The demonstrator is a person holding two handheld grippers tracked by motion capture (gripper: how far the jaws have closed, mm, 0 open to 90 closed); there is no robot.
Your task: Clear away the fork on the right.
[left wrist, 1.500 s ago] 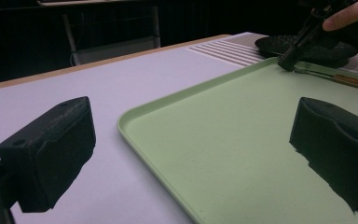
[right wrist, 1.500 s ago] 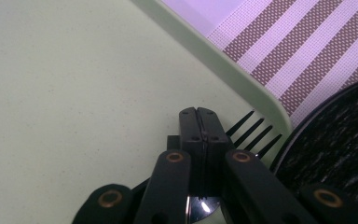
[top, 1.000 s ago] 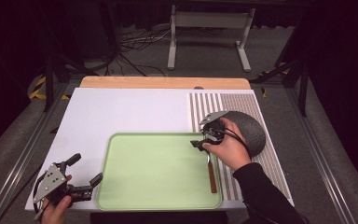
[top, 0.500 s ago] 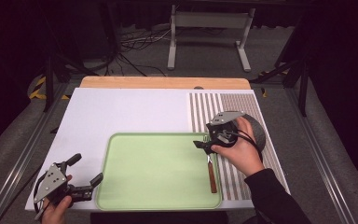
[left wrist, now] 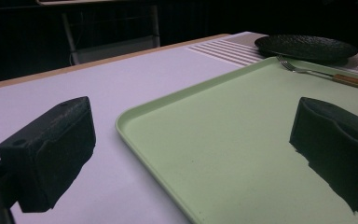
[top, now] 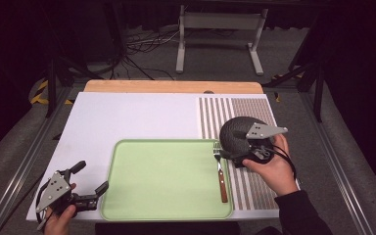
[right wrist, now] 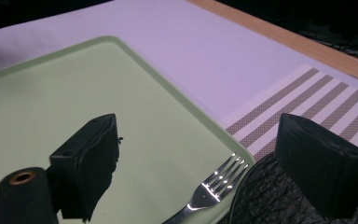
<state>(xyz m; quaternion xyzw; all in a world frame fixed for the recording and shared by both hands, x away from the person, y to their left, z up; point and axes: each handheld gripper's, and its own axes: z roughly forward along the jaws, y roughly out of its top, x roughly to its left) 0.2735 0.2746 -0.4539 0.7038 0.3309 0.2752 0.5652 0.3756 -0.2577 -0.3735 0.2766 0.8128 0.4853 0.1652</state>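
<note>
Fork (top: pixel 220 169) is lying along the tray's (top: pixel 161 181) three o'clock edge, tines at twelve, wooden handle at six, with nothing gripping it. The right gripper (top: pixel 230 155) is hovering just over the tines, above the dark plate (top: pixel 235 131) on the striped mat (top: pixel 254 112); its jaws have just been opening and are standing spread with nothing between them. The left gripper (top: pixel 90 183) is resting at the tray's eight o'clock corner, jaws also spread and straddling the rim.

right gripper (top: pixel 231 155) | shifted right off fork (top: pixel 220 171) | jaws opened, nothing between
</note>
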